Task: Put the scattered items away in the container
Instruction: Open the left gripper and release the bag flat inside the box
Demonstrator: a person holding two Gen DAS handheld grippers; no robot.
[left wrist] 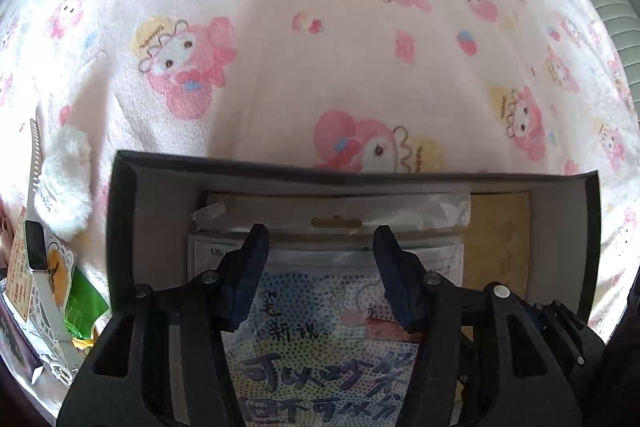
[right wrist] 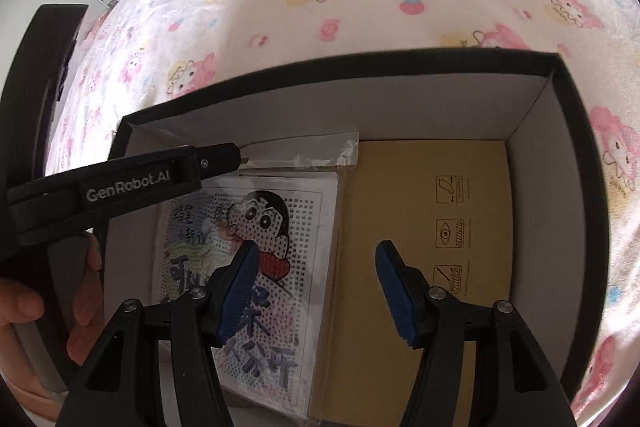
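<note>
In the lower middle of both views sits the black box (right wrist: pixel 568 99), white inside, resting on a pink cartoon-print bedspread (left wrist: pixel 320 27). Flat on its floor lies a bagged cartoon bead-picture (right wrist: pixel 256 259), filling the left part of the box in the right wrist view, its clear plastic header toward the far wall. Just to its right, a brown cardboard sheet (right wrist: pixel 432 211) printed with small symbols covers the rest of the floor.

The left gripper (left wrist: pixel 320 251) hangs above the bagged picture with its jaws apart and nothing pressed between them. The right gripper (right wrist: pixel 316 263) is likewise spread and empty, straddling the seam between picture and cardboard. A hand (right wrist: pixel 40 311) shows at the left edge of the right wrist view.

Outside the box, at the lower left edge of the left wrist view, lie a white fluffy item (left wrist: pixel 66 187), a white-strapped watch (left wrist: pixel 36 251), a green packet (left wrist: pixel 84 307) and some cards.
</note>
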